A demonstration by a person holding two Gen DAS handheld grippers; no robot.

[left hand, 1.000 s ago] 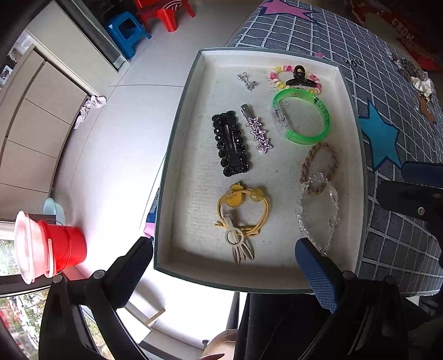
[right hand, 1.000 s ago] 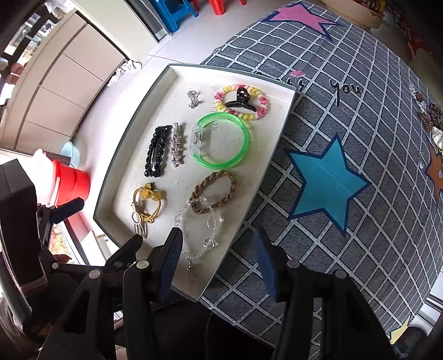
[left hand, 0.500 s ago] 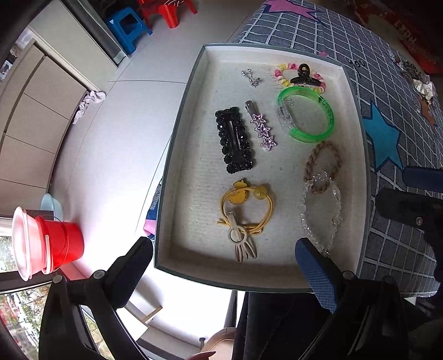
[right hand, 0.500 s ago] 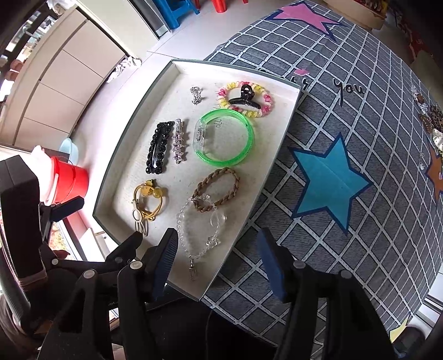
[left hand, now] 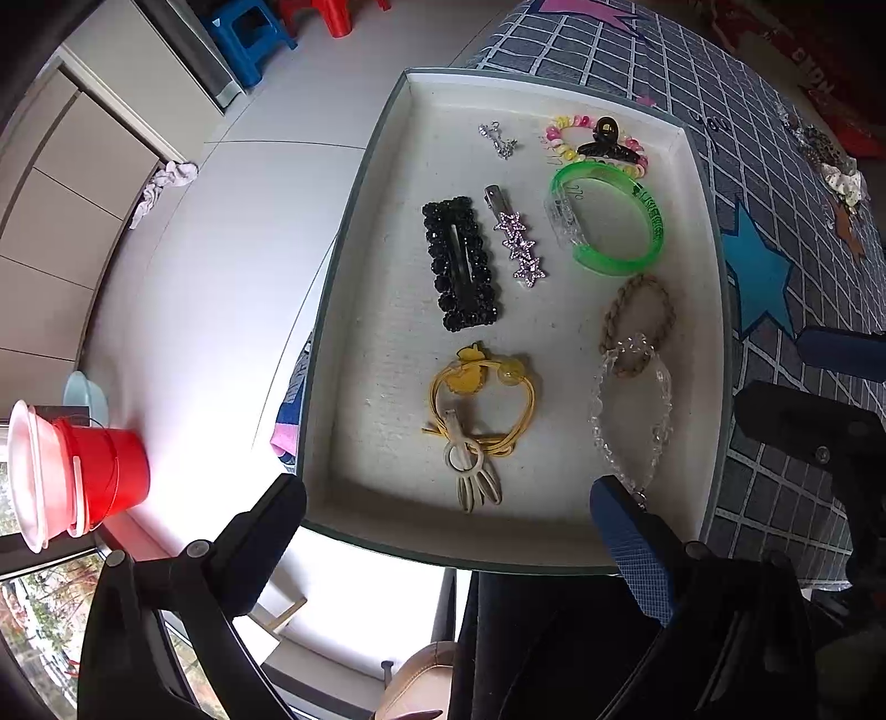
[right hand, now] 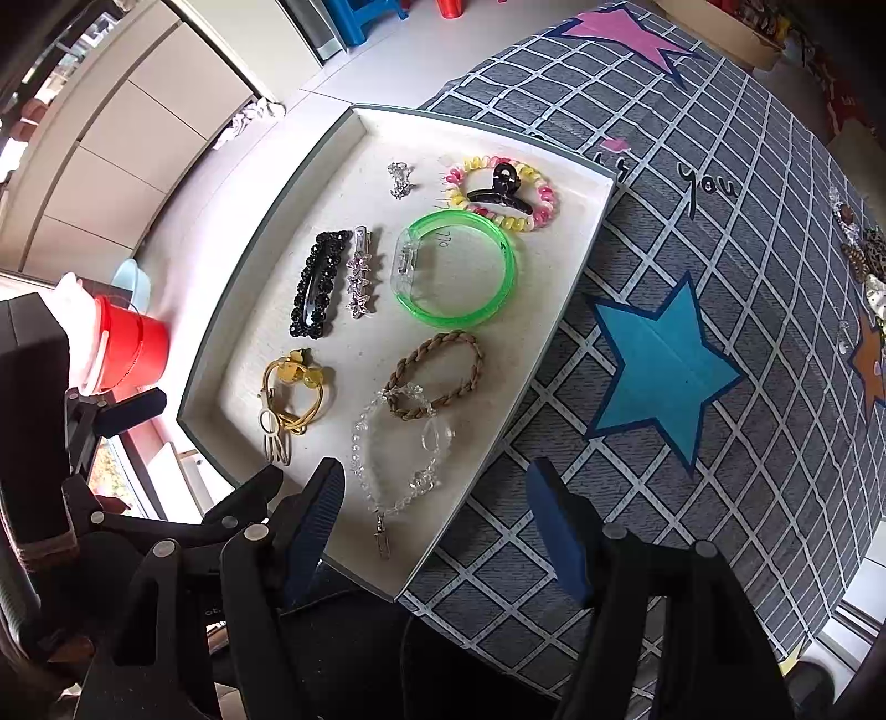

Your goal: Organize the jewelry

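Right wrist view: I'm widening the right gripper [right hand: 437, 518], empty, over the clear bead bracelet [right hand: 396, 443] now lying in the white shallow tray [right hand: 576, 288]; left gripper [left hand: 443, 531] hanging open, empty.

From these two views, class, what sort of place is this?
Probably a room in a home: a table under a grey checked cloth with coloured stars, small blue and red plastic stools on a pale tiled floor, and plain cream cabinet doors.

Nothing is blocking between my opening right jaws; the clear bead bracelet [right hand: 398, 443] and tray rim [right hand: 476, 476] are lying just ahead.
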